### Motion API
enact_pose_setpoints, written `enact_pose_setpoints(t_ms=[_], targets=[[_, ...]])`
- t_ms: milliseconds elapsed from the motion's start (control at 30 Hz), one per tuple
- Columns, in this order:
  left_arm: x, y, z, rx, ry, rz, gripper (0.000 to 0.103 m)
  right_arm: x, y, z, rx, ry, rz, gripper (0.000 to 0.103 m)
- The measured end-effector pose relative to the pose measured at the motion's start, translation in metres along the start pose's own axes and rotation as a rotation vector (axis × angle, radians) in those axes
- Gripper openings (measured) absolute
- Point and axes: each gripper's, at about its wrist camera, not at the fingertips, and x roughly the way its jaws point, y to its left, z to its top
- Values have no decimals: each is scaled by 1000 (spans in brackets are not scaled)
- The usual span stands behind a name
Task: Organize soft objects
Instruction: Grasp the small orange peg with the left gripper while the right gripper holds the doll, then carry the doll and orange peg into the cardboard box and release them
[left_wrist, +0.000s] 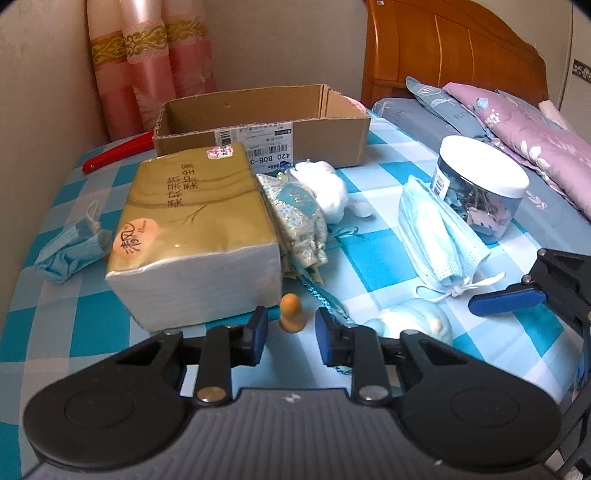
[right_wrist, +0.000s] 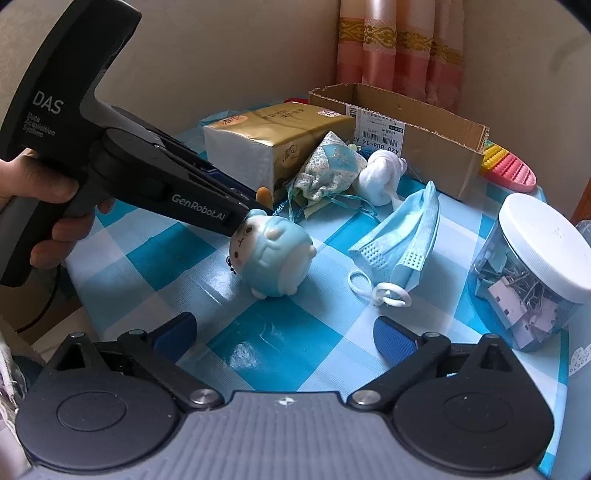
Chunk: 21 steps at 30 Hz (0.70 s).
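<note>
My left gripper (left_wrist: 291, 334) is open, its fingers either side of a small orange peg-shaped toy (left_wrist: 291, 314) that stands on the checked tablecloth. A blue-and-white soft animal toy (right_wrist: 271, 254) lies just right of it, touching the left gripper's outer finger; it also shows in the left wrist view (left_wrist: 413, 321). My right gripper (right_wrist: 284, 334) is open wide and empty, just short of the toy. Beyond lie a blue face mask (right_wrist: 400, 240), a patterned drawstring pouch (left_wrist: 299, 218), a white cloth bundle (left_wrist: 328, 188), a tissue pack (left_wrist: 195, 229) and an open cardboard box (left_wrist: 266, 122).
A clear jar of binder clips with a white lid (right_wrist: 535, 269) stands at the right. A second crumpled blue mask (left_wrist: 70, 247) lies left of the tissue pack. A red handle (left_wrist: 118, 153) and a colourful ridged item (right_wrist: 508, 166) flank the box. A bed with pillows (left_wrist: 517, 125) is beyond.
</note>
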Motion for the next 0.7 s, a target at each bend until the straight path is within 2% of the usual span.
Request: enact_pose_setpoints(t_ms=[200,433,700], targets=[[2,-3,2,0,-4,-12,12,-1,0,-3,-1,-18,2,103],[-2,0,1,-5,-8,-15,12,-3,1,-7,2,-47,-3,103],[-16,16,-9,-21,7,34,12,-4,3,-6,13,-43,-18,103]])
